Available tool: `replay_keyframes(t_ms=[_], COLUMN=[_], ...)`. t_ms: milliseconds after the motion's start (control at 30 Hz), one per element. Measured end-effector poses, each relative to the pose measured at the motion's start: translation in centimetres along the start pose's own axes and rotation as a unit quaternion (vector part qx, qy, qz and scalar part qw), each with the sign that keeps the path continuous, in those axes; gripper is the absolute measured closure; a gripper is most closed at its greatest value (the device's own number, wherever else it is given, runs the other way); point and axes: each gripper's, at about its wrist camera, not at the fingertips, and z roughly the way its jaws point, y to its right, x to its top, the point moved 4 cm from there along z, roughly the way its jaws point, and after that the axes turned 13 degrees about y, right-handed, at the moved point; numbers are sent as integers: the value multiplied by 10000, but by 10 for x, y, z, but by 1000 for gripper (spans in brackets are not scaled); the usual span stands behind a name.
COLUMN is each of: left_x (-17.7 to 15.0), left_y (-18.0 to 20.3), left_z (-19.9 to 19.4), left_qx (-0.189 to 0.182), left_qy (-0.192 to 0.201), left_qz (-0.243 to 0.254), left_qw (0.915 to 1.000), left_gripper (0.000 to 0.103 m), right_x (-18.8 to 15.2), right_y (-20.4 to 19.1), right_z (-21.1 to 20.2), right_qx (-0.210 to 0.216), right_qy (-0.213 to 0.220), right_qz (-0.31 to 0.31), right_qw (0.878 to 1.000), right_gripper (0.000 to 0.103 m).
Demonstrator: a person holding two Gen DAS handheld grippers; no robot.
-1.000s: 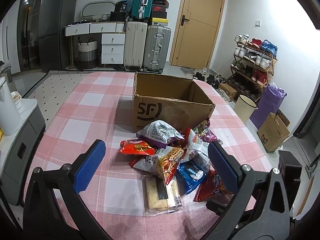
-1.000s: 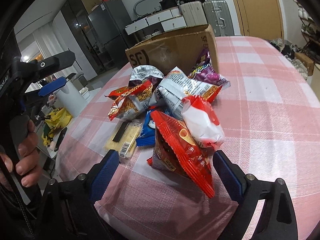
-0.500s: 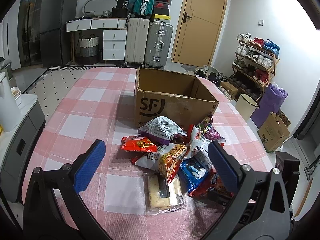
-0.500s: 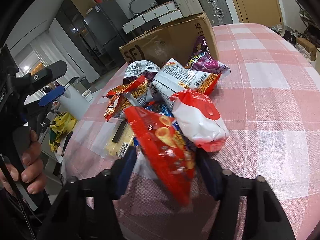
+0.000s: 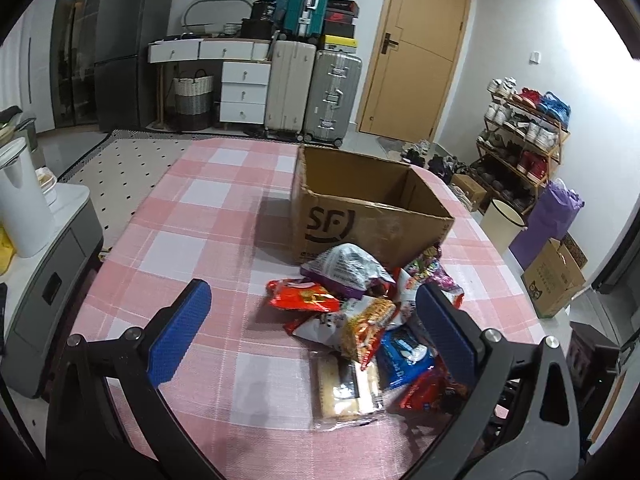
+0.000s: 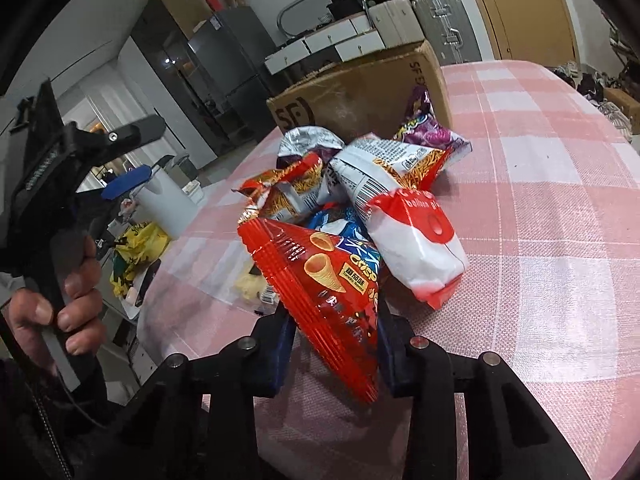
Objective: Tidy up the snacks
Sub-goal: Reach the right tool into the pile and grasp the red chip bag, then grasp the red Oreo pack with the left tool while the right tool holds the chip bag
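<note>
A second ago the right gripper (image 6: 334, 344) stood spread on either side of the red cone-crisp bag (image 6: 328, 292); now its blue pads are pressed together on that bag's lower part, pinching it, with the bag tilted up at the near edge of the snack pile. The left gripper (image 5: 316, 320) has kept its blue pads spread wide with nothing between them, hovering over the pink-and-white checked tablecloth (image 5: 208, 240), though its view has shifted so the pile sits further right. One open brown cardboard box marked SF (image 5: 372, 212) stands on the cloth just behind the pile; what can be seen of its inside shows bare cardboard. About nine packets make up the heap: a silver-and-purple bag (image 5: 344, 268), a small red packet (image 5: 302, 300), a white-and-orange noodle-snack bag (image 5: 360, 328), a blue packet (image 5: 404, 354), a clear-wrapped pack of pale crackers (image 5: 348, 388), a purple bag (image 6: 428, 132) leaning against the box, a white pouch with red ends (image 6: 416, 244), another noodle-snack bag (image 6: 384, 164), and the gripped red one.
</note>
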Motion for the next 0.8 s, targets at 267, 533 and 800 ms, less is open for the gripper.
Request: replay_keyframes(t_ms=[267, 533, 800], left_x=[4, -4, -18], left_y=[-21, -47, -56], left_z=[2, 22, 42], left_qx=[-4, 107, 178], left_qy=[-16, -290, -540], left_qz=[-216, -495, -557], left_qw=[9998, 9983, 9968], left_gripper=[1, 1, 1], right_x=[9, 14, 10], right_y=[-5, -4, -6], right_z=[-15, -19, -14], right_qx=[56, 97, 268], right_qy=[239, 287, 202], right_qz=[-63, -102, -75], right_qw=[9997, 9995, 9994], right_gripper=[69, 72, 74])
